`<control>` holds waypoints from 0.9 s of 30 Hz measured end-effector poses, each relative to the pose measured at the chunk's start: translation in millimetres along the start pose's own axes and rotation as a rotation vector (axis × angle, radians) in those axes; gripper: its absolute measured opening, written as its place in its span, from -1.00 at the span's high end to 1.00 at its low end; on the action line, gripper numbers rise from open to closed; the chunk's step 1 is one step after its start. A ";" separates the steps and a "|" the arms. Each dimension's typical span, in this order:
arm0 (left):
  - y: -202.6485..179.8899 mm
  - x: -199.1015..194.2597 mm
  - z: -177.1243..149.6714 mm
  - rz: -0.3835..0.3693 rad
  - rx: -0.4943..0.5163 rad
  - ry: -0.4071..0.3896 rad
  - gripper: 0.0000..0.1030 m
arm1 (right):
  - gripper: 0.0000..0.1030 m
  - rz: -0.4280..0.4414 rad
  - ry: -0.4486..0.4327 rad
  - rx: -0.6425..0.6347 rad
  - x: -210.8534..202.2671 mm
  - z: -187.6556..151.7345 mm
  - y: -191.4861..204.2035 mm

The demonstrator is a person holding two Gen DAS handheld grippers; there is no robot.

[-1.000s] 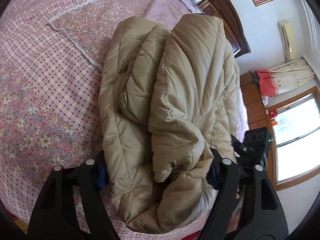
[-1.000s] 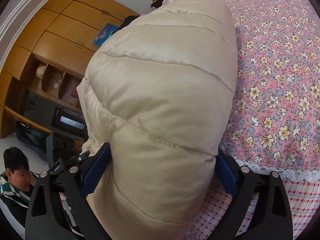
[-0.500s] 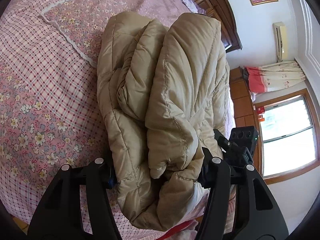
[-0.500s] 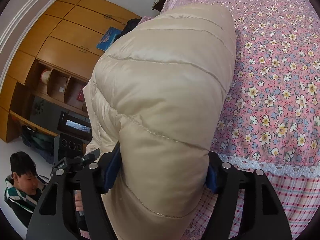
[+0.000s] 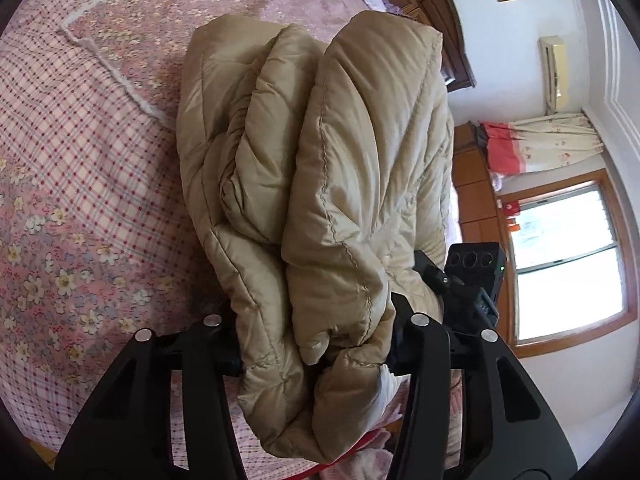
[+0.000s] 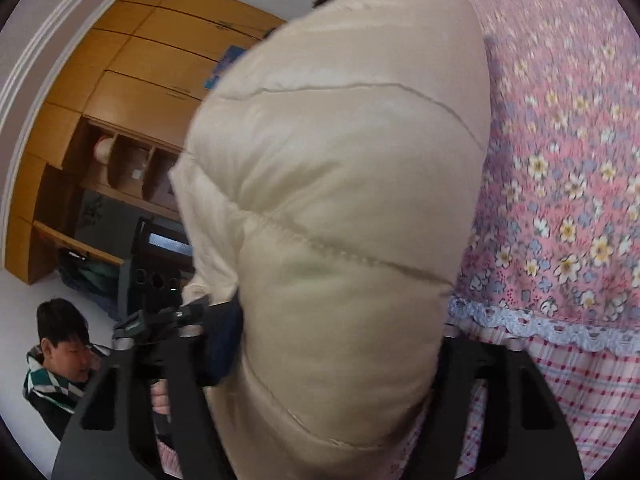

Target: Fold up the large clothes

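Observation:
A beige quilted puffer jacket (image 5: 320, 168) lies rolled into a thick bundle on the bed. My left gripper (image 5: 316, 340) has its jaws closing on the bundle's near end, and both fingers press into the padding. In the right wrist view the same jacket (image 6: 344, 184) fills the middle as a smooth, puffed mass. My right gripper (image 6: 336, 344) is also closing. Its blue pad (image 6: 224, 340) pushes against the fabric, and the other finger is half buried behind it. Each view shows the other gripper's black body at the far side (image 5: 472, 272) (image 6: 156, 292).
The bed has a pink floral and checked cover (image 5: 80, 168) with lace trim (image 6: 540, 328). A dark wooden headboard (image 5: 436, 12) and a window (image 5: 568, 264) lie beyond. A wooden wardrobe (image 6: 132, 92) stands left, and a person (image 6: 60, 360) sits low beside the bed.
Both pairs of jaws have narrowed onto the jacket, squeezing its padding. The bundle now bulges more between the fingers. Neither hand has shifted much.

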State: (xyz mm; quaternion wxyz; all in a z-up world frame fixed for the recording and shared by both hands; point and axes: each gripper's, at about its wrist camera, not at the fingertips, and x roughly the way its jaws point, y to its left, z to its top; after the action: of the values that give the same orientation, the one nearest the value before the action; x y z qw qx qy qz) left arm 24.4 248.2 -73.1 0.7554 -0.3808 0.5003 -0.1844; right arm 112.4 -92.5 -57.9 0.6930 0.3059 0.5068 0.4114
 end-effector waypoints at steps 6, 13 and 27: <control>-26.9 3.4 3.6 -0.062 0.036 0.000 0.15 | 0.11 0.007 -0.089 -0.075 -33.6 -2.7 16.5; -85.8 28.3 -0.5 -0.076 0.140 0.027 0.16 | 0.11 -0.031 -0.166 -0.127 -88.9 -8.1 21.6; -174.7 141.8 -29.7 0.001 0.331 0.181 0.16 | 0.11 -0.167 -0.242 -0.060 -195.8 -41.8 -41.5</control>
State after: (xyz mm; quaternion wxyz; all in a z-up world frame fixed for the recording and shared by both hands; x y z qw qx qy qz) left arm 76.8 30.9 -33.8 0.7599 -0.2328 0.5291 -0.2973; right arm 54.4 -284.2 -17.1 0.7896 0.2892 0.4308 0.3276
